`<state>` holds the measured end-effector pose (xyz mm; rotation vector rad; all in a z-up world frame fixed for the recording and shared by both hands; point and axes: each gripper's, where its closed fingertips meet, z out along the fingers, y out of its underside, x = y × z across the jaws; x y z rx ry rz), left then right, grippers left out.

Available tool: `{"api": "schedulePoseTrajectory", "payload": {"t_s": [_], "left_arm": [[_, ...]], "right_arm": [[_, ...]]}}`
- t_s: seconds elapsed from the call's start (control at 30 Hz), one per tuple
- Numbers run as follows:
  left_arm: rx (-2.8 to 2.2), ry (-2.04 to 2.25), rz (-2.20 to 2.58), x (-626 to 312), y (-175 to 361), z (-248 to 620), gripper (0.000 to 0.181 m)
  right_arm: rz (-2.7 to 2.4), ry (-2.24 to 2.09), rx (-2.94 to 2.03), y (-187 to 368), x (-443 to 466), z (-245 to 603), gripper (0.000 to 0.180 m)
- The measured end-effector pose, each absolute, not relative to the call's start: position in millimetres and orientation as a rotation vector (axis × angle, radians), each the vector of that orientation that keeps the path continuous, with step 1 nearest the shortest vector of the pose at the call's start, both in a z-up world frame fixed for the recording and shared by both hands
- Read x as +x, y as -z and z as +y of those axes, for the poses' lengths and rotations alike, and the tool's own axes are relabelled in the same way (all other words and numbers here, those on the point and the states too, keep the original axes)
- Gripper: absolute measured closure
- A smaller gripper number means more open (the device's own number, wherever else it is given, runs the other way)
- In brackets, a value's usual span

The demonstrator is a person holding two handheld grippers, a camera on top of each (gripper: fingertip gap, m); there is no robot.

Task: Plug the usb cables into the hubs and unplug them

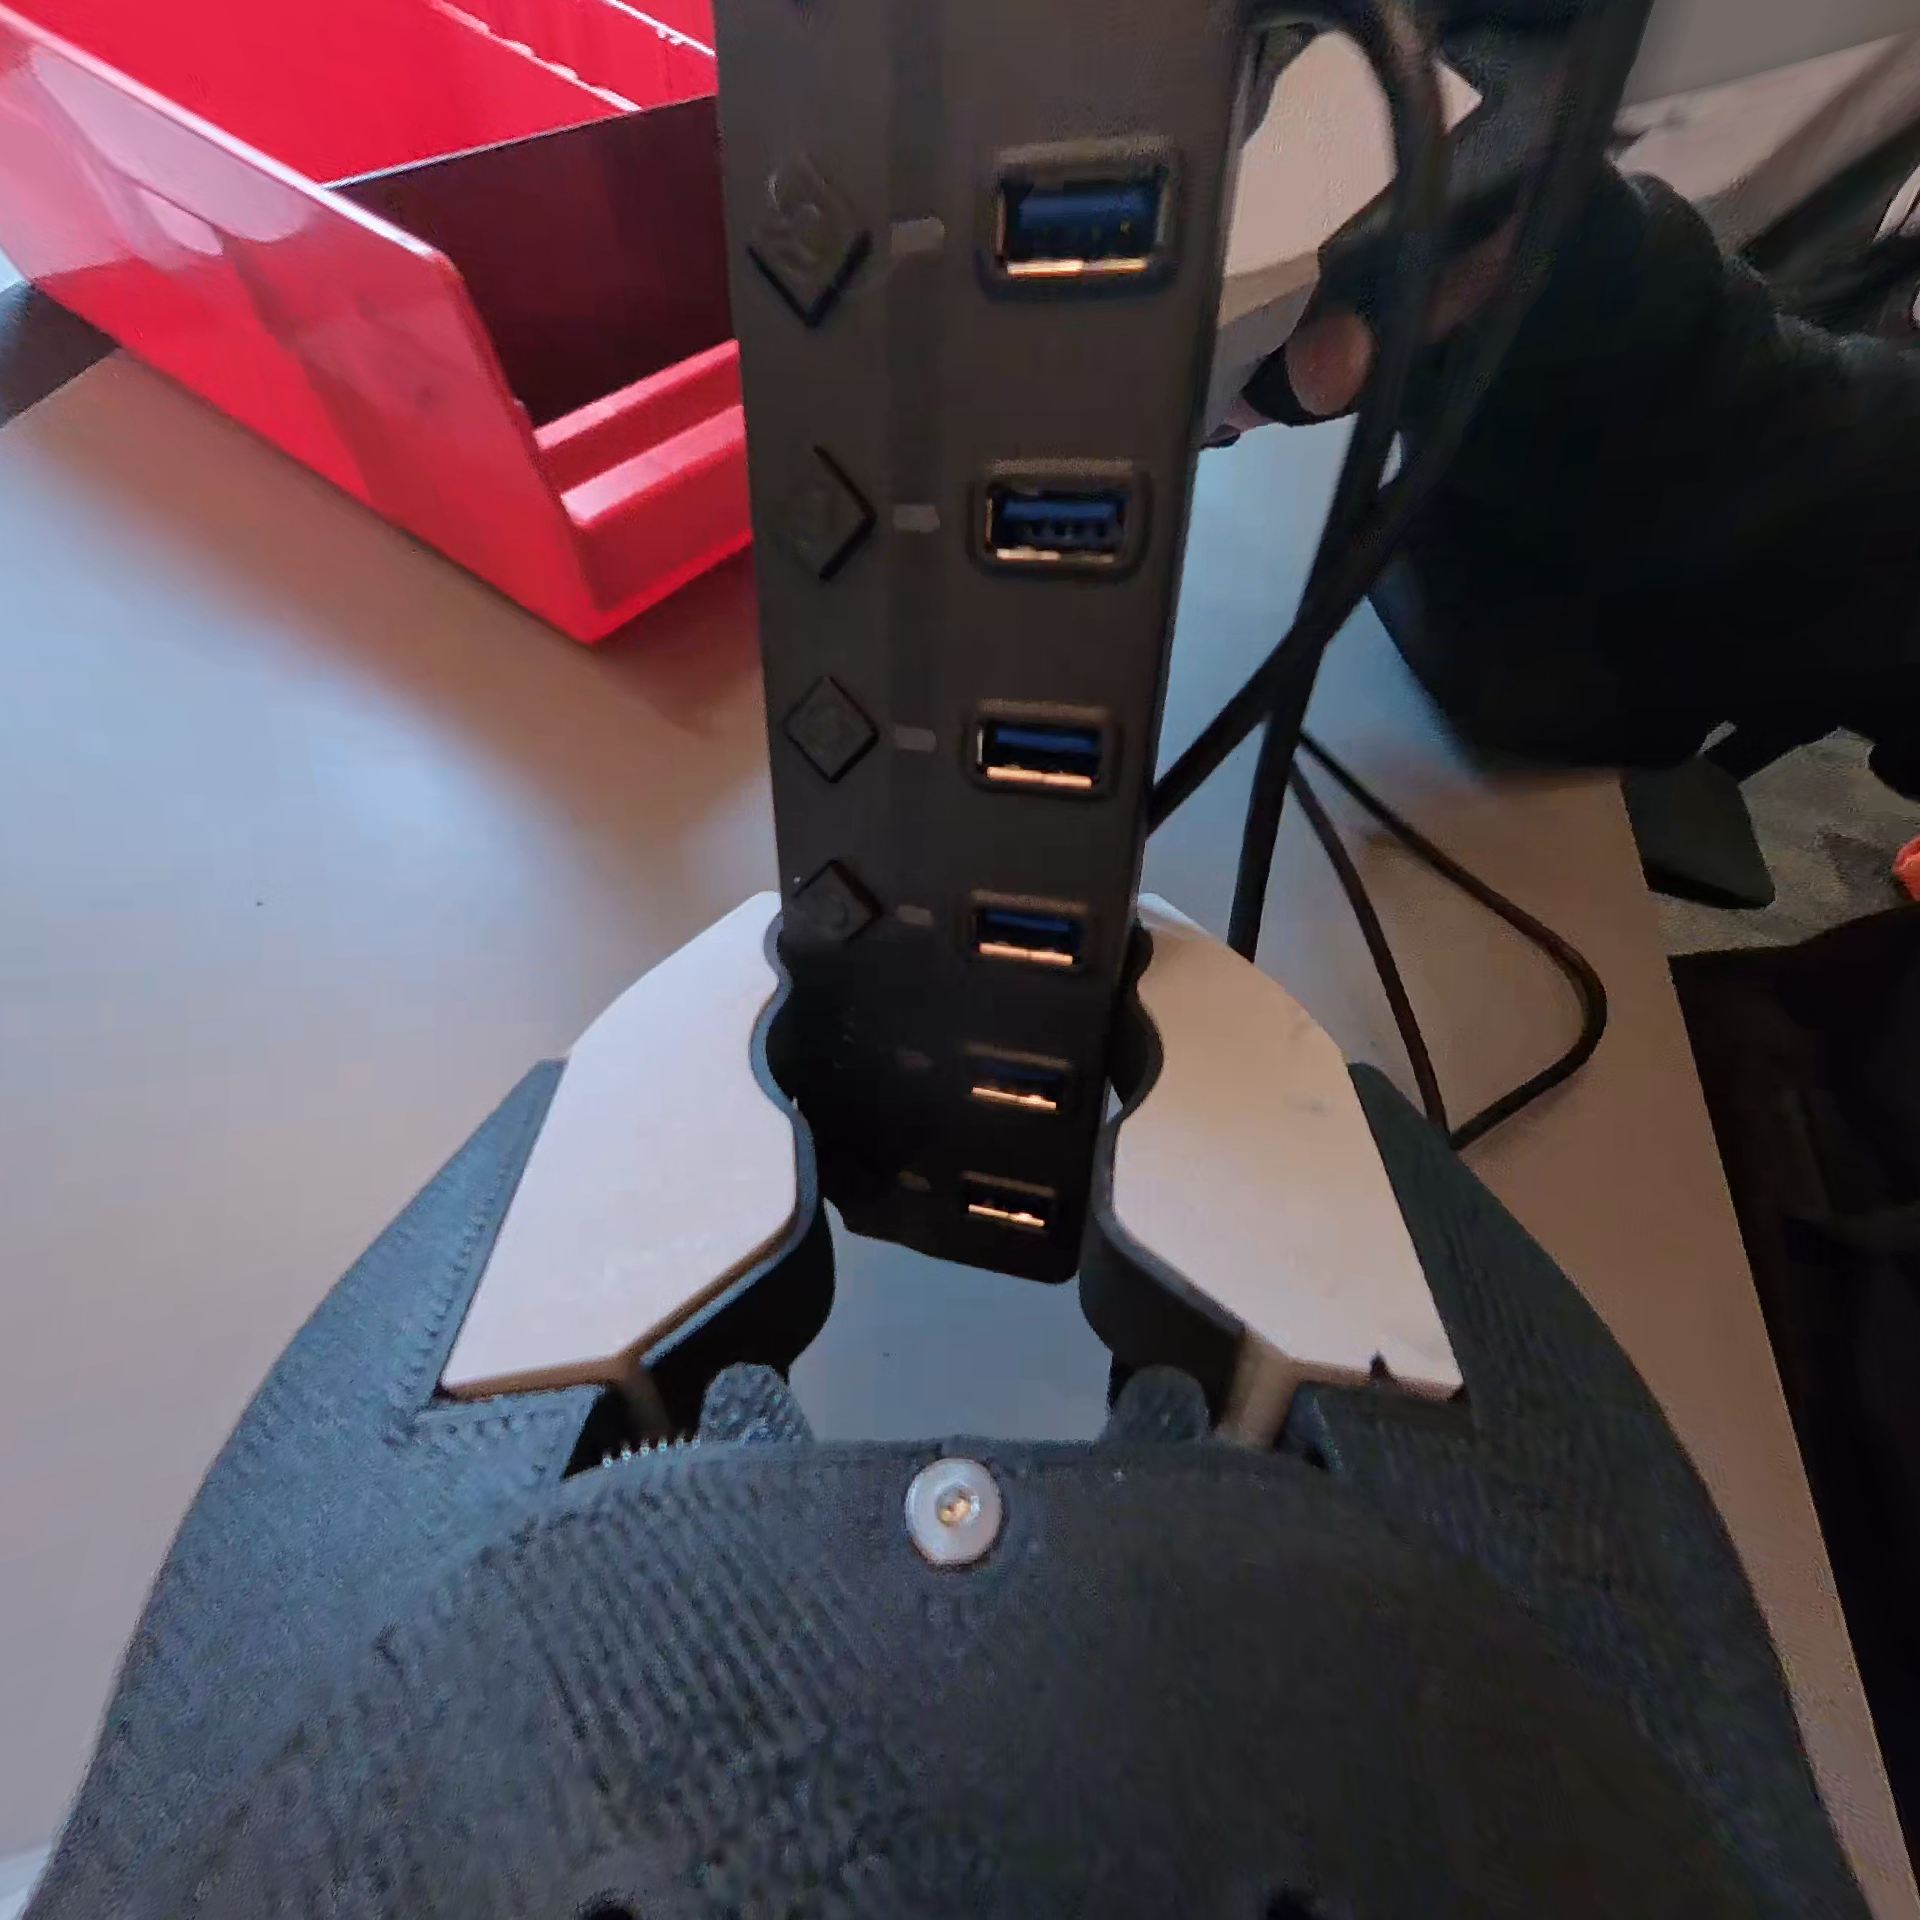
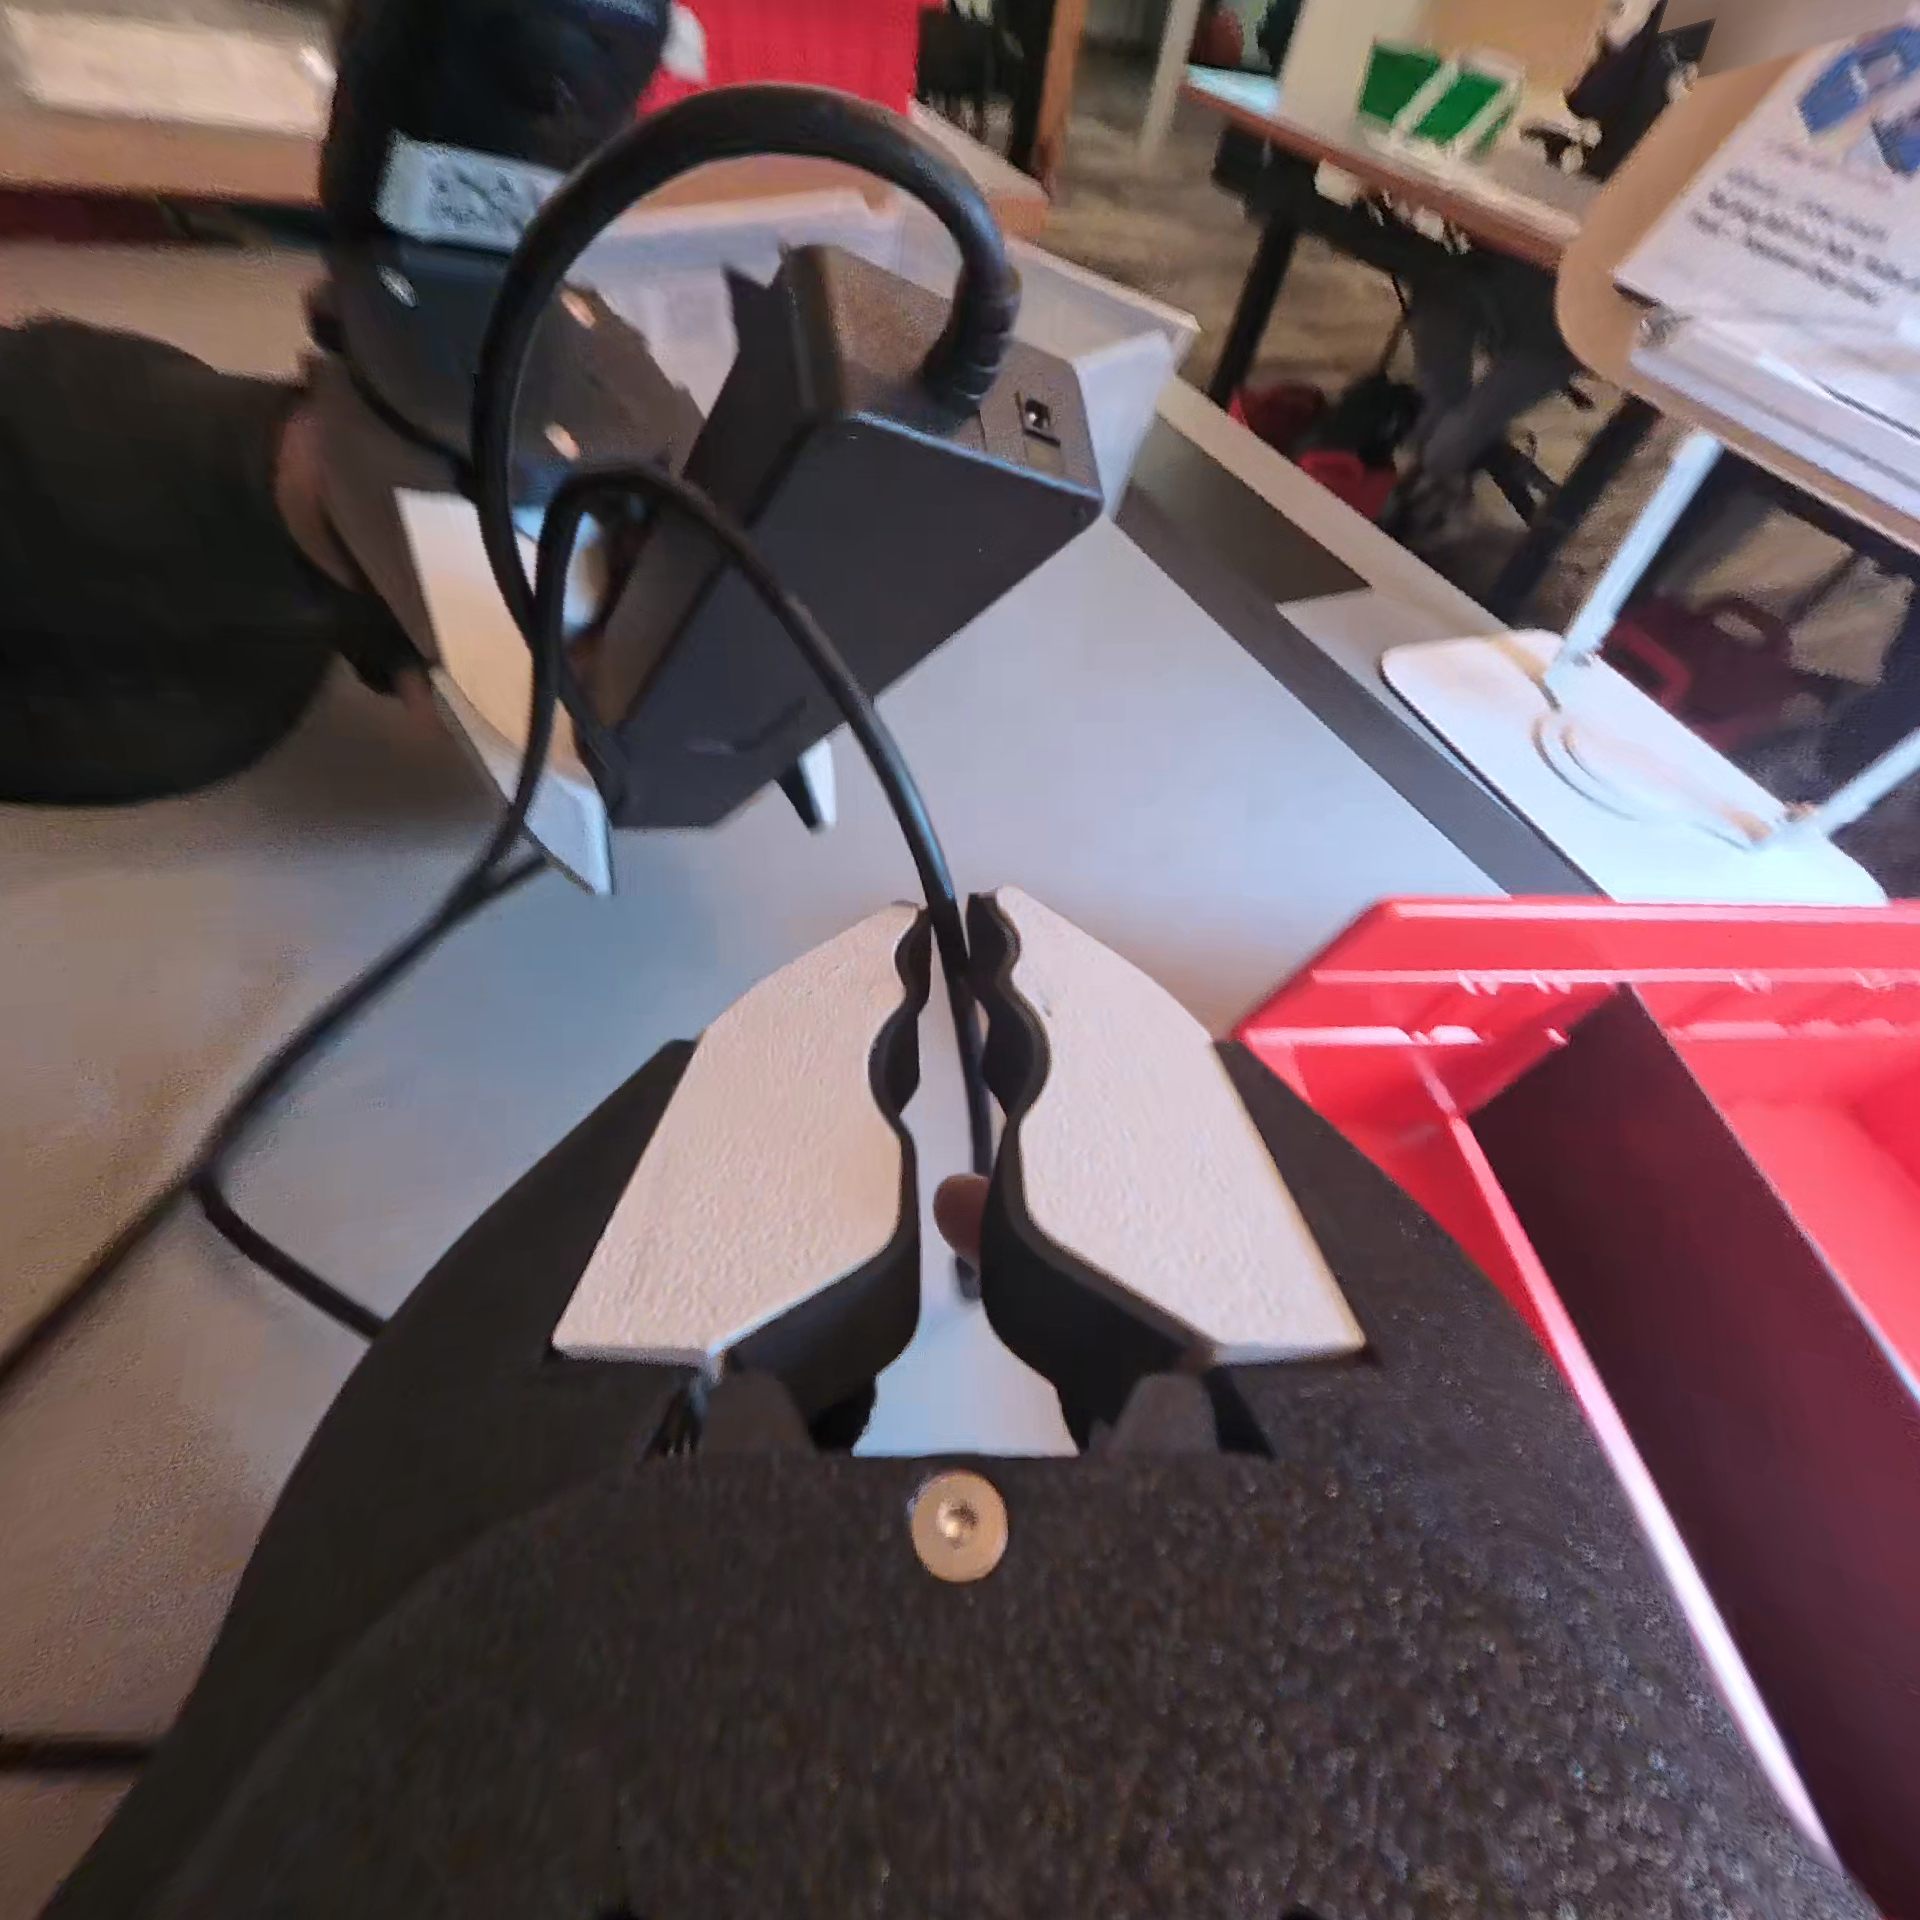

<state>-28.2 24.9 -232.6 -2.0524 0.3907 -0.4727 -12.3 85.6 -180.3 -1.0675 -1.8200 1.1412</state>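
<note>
Black hub [image 1: 935,623], frame middle, sits squeezed in the left gripper [image 1: 951,1039] fingers. All 6 ports look empty. Right gripper [image 2: 951,935] fingers pinch a thin cable [image 2: 831,665]; plugging probably remains.

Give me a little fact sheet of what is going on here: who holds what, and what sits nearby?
left hand-held gripper: shut on the long black plastic USB hub, held off the table
hub ports: all visible blue ports empty
right hand-held gripper: shut on a thin black cable
cable end: plug not visible
nearby: open red plastic bin on the pale grey table
</note>
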Motion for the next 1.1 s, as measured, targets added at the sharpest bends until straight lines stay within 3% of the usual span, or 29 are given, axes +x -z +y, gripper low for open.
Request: {"api": "schedulePoseTrajectory", "payload": {"t_s": [0.03, 0.1, 0.27, 0.57, 0.8, 1.1], "left_arm": [[-2.063, 0.458, 0.406, -25.5, 234.0, 24.8, 0.123], [-2.084, 0.422, 0.425, -23.2, 238.5, 25.6, 0.123], [-2.125, 0.367, 0.478, -16.7, 250.1, 26.4, 0.123], [-2.2, 0.239, 0.724, -1.9, 261.5, 12.3, 0.123], [-2.26, 0.215, 0.744, -1.8, 267.6, 8.0, 0.123], [-2.242, 0.223, 0.726, -3.9, 267.3, 10.1, 0.123]], "right_arm": [[-1.814, -1.219, -1.05, 177.5, -12.4, 77.3, 0.17], [-1.824, -1.363, -1.054, 173.7, -11.2, 61.9, 0.148], [-1.867, -1.374, -1.054, 181.1, -13.7, 45.5, 0.109], [-1.989, -1.461, -0.871, 191.7, -0.9, 16.3, 0.103], [-1.942, -1.455, -0.827, 194.4, -5.3, 8.2, 0.115], [-1.926, -1.469, -0.846, 196.1, -7.2, 10.4, 0.116]]}}
